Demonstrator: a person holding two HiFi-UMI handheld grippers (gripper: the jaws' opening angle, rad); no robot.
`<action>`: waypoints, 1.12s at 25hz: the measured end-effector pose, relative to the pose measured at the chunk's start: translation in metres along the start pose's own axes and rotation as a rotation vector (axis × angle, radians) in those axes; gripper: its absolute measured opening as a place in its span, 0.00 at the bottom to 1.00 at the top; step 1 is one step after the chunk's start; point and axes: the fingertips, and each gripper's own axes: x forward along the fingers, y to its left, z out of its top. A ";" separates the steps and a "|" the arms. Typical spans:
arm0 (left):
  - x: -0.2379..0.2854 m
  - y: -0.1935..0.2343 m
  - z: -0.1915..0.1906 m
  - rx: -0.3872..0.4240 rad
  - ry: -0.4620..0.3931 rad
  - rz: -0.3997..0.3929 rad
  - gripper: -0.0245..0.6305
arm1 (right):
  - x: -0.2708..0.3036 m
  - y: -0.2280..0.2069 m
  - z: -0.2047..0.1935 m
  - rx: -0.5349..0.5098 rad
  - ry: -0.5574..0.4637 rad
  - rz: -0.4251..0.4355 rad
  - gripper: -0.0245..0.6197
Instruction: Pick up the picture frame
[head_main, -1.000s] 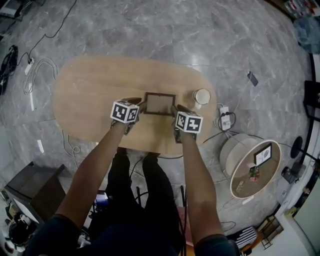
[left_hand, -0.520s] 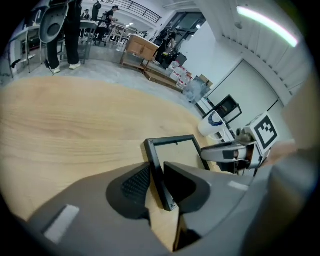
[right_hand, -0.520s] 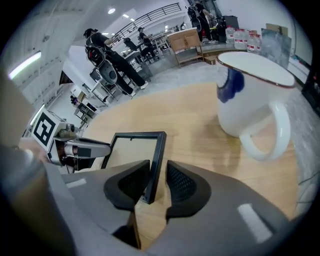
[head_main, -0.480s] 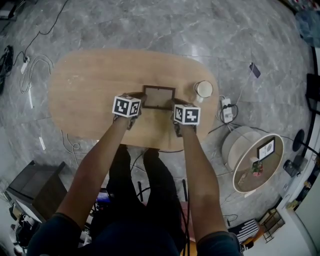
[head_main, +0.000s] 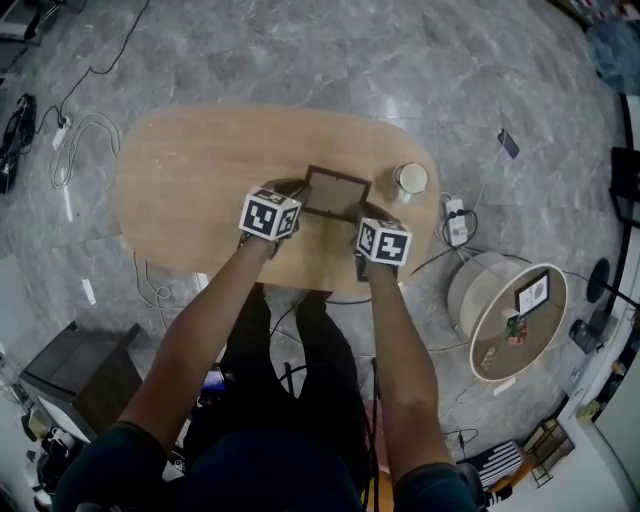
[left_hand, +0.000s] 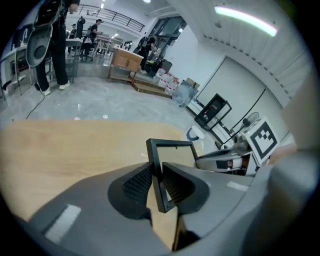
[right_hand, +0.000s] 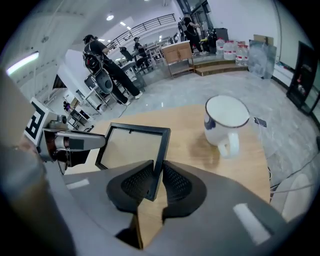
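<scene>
**Head view: grasp made on both sides, lift barely begun**

In the left gripper view, our left gripper (left_hand: 156, 175) has its fingers pinching one side bar of the picture frame (left_hand: 172, 145); our right gripper (right_hand: 157, 180) pinches the opposite bar the same way; we judge the grasp complete, with the frame seemingly tilted just off the oval wooden surface (head_main: 190, 170), so only the clear lift remains; a white mug (head_main: 409, 180) stands near the frame; beyond lie grey marble floor (head_main: 400, 60), loose cables (head_main: 75, 140), a round side table (head_main: 505, 330) and, far off, people (right_hand: 107, 60) among desks.
</scene>
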 end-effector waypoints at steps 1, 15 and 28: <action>-0.011 -0.005 0.010 0.014 -0.019 0.000 0.13 | -0.010 0.005 0.008 0.001 -0.024 -0.002 0.15; -0.261 -0.067 0.201 0.233 -0.417 -0.049 0.13 | -0.229 0.163 0.180 -0.092 -0.478 -0.005 0.14; -0.506 -0.135 0.272 0.394 -0.759 -0.109 0.12 | -0.441 0.328 0.235 -0.276 -0.791 -0.003 0.14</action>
